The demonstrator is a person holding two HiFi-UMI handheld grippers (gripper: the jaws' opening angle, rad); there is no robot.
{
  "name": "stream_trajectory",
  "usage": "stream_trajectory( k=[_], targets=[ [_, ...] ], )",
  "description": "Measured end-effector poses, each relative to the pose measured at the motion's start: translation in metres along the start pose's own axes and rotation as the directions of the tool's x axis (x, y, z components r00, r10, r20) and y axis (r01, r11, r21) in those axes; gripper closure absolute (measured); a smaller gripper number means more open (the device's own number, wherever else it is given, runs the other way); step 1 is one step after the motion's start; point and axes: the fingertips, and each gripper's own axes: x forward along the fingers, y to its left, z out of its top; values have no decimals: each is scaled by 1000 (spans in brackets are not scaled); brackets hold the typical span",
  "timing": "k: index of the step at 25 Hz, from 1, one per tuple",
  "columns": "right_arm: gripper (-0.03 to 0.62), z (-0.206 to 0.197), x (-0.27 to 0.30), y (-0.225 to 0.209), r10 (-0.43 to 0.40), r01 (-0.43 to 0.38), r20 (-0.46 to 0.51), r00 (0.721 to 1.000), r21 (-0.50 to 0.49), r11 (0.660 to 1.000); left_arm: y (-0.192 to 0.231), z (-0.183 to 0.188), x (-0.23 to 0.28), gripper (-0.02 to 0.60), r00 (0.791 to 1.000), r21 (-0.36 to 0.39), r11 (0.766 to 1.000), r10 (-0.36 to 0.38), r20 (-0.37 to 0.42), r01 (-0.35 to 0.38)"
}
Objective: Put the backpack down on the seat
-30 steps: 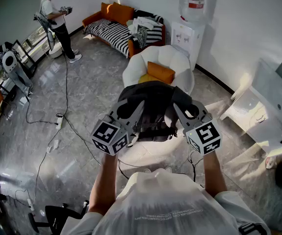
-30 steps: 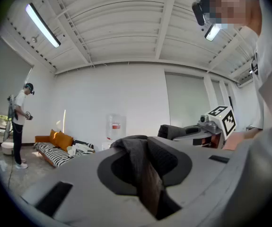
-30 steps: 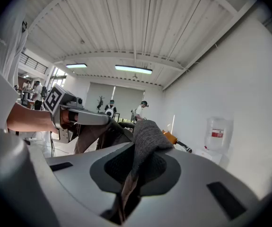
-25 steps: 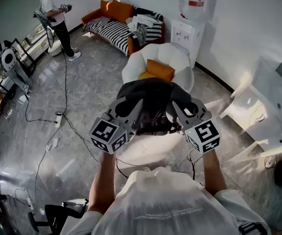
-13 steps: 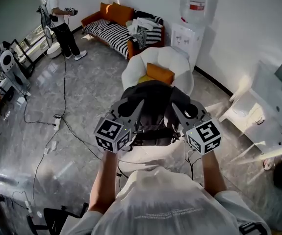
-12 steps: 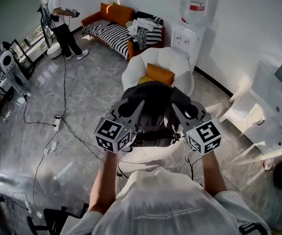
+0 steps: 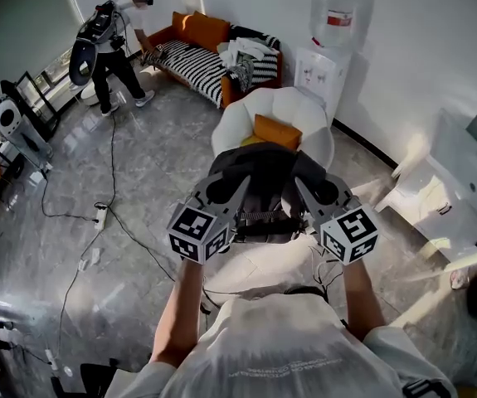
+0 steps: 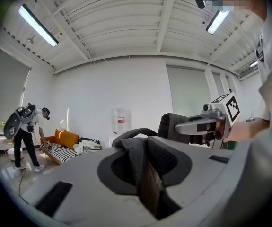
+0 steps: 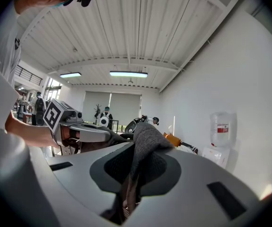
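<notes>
Hanging backpack (image 7: 265, 168), pinched between hand-held grippers (image 7: 240, 191) (image 7: 300, 191)

Glossy grey floor (image 7: 138, 181), white walls (image 7: 437, 56), orange-cushioned striped sofa (image 7: 192, 56), water dispenser (image 7: 325, 56), ceiling strip lights (image 8: 37, 25)

My backpack (image 7: 263, 177) is black and charcoal, and my left gripper (image 7: 231, 191) and right gripper (image 7: 306, 191) are pale grey, each with a cube of black-and-white square markers. Just beyond, the armchair (image 7: 309, 106) is white with an orange cushion (image 7: 275, 131). At the far left the sofa (image 7: 192, 56) is orange under a black-and-white striped cover. The floor (image 7: 138, 189) is glossy, marbled grey, and the far water dispenser (image 7: 321, 73) is white with a red label on its bottle.
</notes>
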Motion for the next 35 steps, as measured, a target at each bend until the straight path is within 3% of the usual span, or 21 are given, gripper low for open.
stream_trajectory(
  k=[15,22,35],
  targets=[
    [562,-27,45,0,33,-29,-71,997,67,997,38,-38,11,499,997,-47,999,3,-75,-6],
    [562,-28,81,-33,58,-52,-69,996,78,996,68,-41,46,499,996,-70,997,16,-86,-22],
    [562,-31,154,-135,110,-102,-82,990,96,990,133,-39,150,499,991,-72,995,64,-116,-72]
  ],
)
